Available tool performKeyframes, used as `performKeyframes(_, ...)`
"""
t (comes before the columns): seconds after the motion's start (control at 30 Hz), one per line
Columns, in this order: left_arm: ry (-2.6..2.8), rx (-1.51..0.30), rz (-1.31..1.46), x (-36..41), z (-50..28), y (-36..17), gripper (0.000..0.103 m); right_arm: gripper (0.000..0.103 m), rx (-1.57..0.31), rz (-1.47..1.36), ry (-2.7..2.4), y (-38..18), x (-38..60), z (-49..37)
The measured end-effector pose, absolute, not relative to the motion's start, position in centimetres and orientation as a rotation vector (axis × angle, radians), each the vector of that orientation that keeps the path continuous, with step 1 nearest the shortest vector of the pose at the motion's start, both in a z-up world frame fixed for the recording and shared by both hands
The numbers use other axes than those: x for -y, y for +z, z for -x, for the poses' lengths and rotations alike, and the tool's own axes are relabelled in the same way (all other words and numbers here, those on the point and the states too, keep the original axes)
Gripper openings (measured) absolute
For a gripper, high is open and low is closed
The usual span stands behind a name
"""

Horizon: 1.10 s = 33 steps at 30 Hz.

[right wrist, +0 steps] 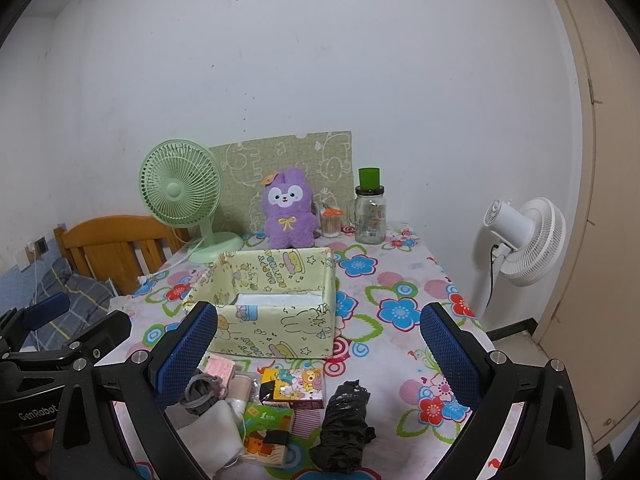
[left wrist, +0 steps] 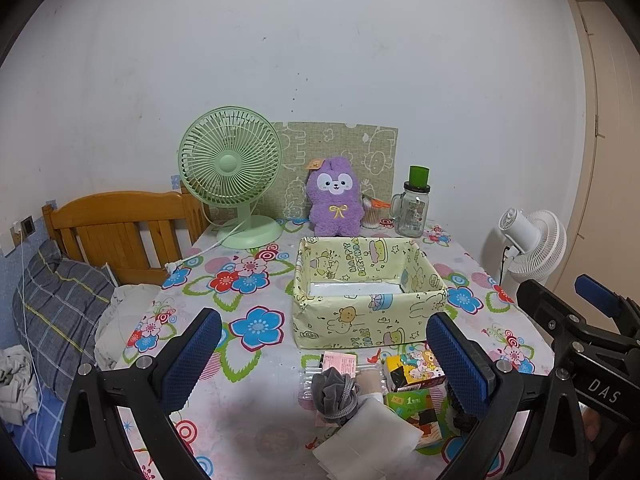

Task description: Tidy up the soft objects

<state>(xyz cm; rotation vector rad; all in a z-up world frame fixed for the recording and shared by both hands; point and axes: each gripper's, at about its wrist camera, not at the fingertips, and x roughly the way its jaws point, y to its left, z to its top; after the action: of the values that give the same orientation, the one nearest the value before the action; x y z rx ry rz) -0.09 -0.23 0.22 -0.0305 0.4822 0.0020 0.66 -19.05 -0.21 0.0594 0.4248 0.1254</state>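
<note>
A yellow cartoon-print box (left wrist: pixel 368 308) (right wrist: pixel 276 320) stands open in the middle of the flowered table, with only a white base showing inside. In front of it lies a small heap: a grey scrunchie (left wrist: pixel 334 394) (right wrist: pixel 200 392), white cloth (left wrist: pixel 368 436) (right wrist: pixel 208 432), a pink packet (left wrist: pixel 340 362) (right wrist: pixel 219 368), cartoon cartons (left wrist: pixel 416 372) (right wrist: pixel 292 388) and a crumpled black bag (right wrist: pixel 344 424). A purple plush rabbit (left wrist: pixel 336 200) (right wrist: pixel 288 212) sits upright at the back. My left gripper (left wrist: pixel 324 360) hangs open above the heap, holding nothing. My right gripper (right wrist: pixel 320 352) is open too, beside it.
At the back stand a green desk fan (left wrist: pixel 230 172) (right wrist: pixel 182 196), a glass jar with a green cup on it (left wrist: pixel 412 208) (right wrist: pixel 370 212) and a swab jar (right wrist: pixel 330 222). A wooden bed headboard (left wrist: pixel 120 228) borders the table's left. A white floor fan (right wrist: pixel 524 232) stands right.
</note>
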Motion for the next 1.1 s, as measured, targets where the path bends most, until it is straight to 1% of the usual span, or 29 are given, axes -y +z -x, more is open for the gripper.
performKeyframes(0.73,0.004,-0.513,0.031,0.4,-0.9,-0.9,0.103,0.102,-0.458,-0.062,0.121,-0.9,19.0,-1.8)
performKeyframes(1.1,-0.007,-0.583,0.031,0.3,-2.8,-3.2,0.103,0.098,-0.539,-0.062,0.109,-3.8,19.0,-4.2)
